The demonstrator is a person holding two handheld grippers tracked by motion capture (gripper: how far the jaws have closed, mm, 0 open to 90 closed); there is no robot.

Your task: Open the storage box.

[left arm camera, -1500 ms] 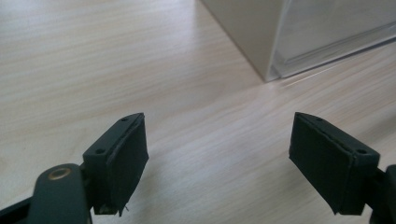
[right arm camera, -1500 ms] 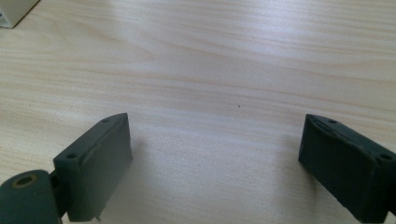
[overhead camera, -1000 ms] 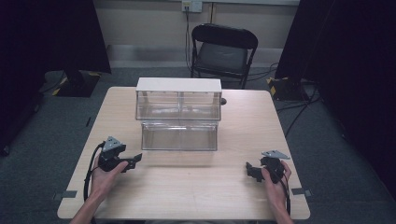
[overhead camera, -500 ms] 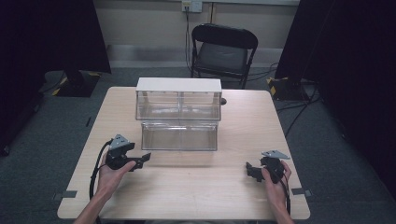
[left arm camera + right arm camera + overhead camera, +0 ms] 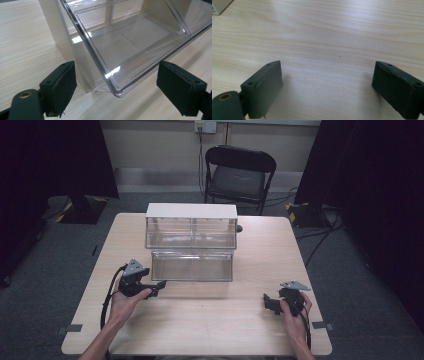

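My left hand-held gripper (image 5: 159, 286) sits with its jaws spread wide, nothing between them, pointed at the lower left corner of the clear plastic bin (image 5: 192, 265). In the left gripper view that bin's (image 5: 130, 47) rounded front corner lies just ahead of the pads (image 5: 62, 87), near but not touching. The bin stands at the middle of the surface (image 5: 260, 330), a second clear tier with a white top (image 5: 191, 211) stacked behind and above it (both look empty). My right hand-held gripper (image 5: 270, 302) rests well apart near the right front edge, jaws also wide open over bare wood (image 5: 324, 37).
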